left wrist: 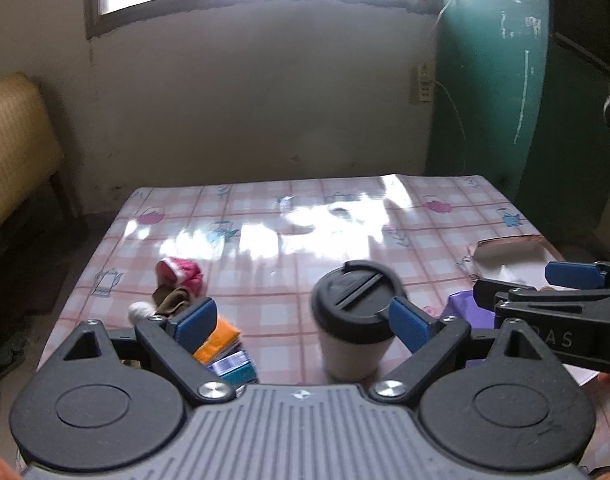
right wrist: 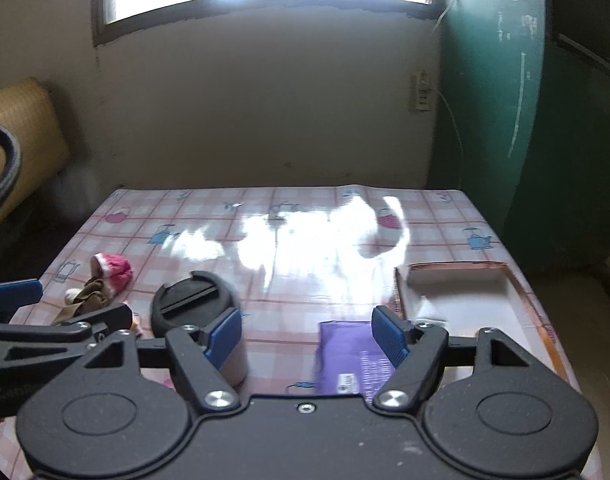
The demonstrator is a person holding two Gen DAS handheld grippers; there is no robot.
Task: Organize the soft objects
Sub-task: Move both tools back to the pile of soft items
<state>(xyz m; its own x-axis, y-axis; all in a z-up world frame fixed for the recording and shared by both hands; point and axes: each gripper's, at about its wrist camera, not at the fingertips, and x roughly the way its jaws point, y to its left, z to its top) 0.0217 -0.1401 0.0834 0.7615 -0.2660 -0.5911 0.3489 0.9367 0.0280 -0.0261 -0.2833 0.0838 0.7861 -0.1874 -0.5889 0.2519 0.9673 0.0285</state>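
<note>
A pink and white sock [left wrist: 181,274] [right wrist: 112,270] lies on the checked tablecloth at the left, with a brown soft item [left wrist: 171,300] [right wrist: 89,300] and a white pompom [left wrist: 141,312] beside it. A purple packet [right wrist: 351,356] [left wrist: 463,310] lies near the front right. An open cardboard box [right wrist: 465,296] [left wrist: 509,256] stands at the right. My left gripper [left wrist: 303,322] is open and empty, above the front of the table. My right gripper [right wrist: 307,334] is open and empty, just left of the purple packet.
A white cup with a black lid [left wrist: 355,318] [right wrist: 203,312] stands between the two grippers. Orange and teal packets [left wrist: 225,350] lie under my left gripper's left finger. The table [right wrist: 305,208] ends at a wall; a green door [right wrist: 505,80] is at the right, a woven chair [left wrist: 13,148] at the left.
</note>
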